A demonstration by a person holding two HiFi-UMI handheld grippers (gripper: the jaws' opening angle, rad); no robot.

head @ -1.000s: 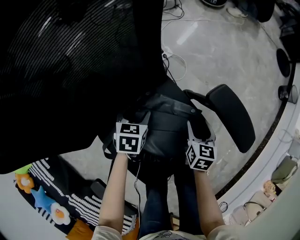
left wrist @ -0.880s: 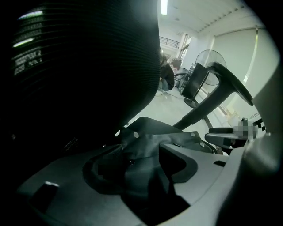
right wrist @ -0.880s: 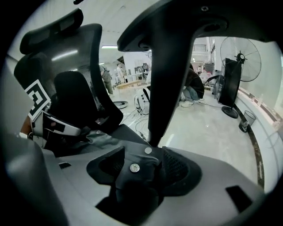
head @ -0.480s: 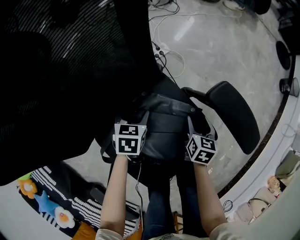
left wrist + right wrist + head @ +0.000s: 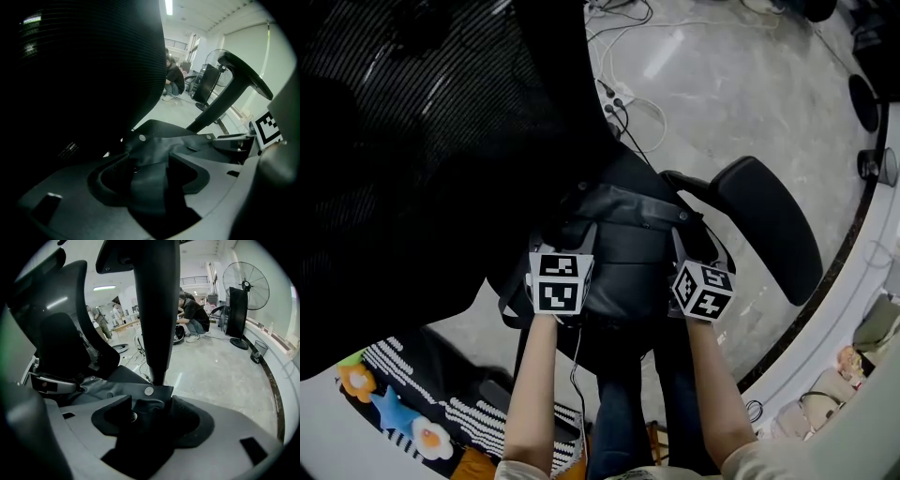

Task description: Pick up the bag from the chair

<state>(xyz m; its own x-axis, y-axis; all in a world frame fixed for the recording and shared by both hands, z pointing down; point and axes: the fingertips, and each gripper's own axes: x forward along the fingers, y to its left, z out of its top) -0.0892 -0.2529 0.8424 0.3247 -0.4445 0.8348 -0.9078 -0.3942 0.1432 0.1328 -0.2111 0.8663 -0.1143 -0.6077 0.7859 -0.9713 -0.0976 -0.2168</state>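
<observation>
A black leather-like bag (image 5: 625,246) with snap studs sits in the black office chair (image 5: 441,141), between its mesh back and the raised armrest (image 5: 769,225). My left gripper (image 5: 574,232) is shut on the bag's left top edge; in the left gripper view the fabric (image 5: 159,145) is pinched between the jaws of that left gripper (image 5: 149,171). My right gripper (image 5: 687,242) is shut on the right top edge, with fabric (image 5: 122,383) bunched in the right gripper (image 5: 149,416). Whether the bag still rests on the seat is hidden.
The armrest post (image 5: 157,310) rises just beyond the right jaws. Cables (image 5: 628,94) trail over the grey floor behind the chair. A floor fan (image 5: 246,284) and people crouching (image 5: 192,315) are far off. My legs (image 5: 637,403) stand against the seat front.
Both grippers keep their hold on the bag and have hardly moved; the right one sits slightly higher. The head view has shifted a little.
</observation>
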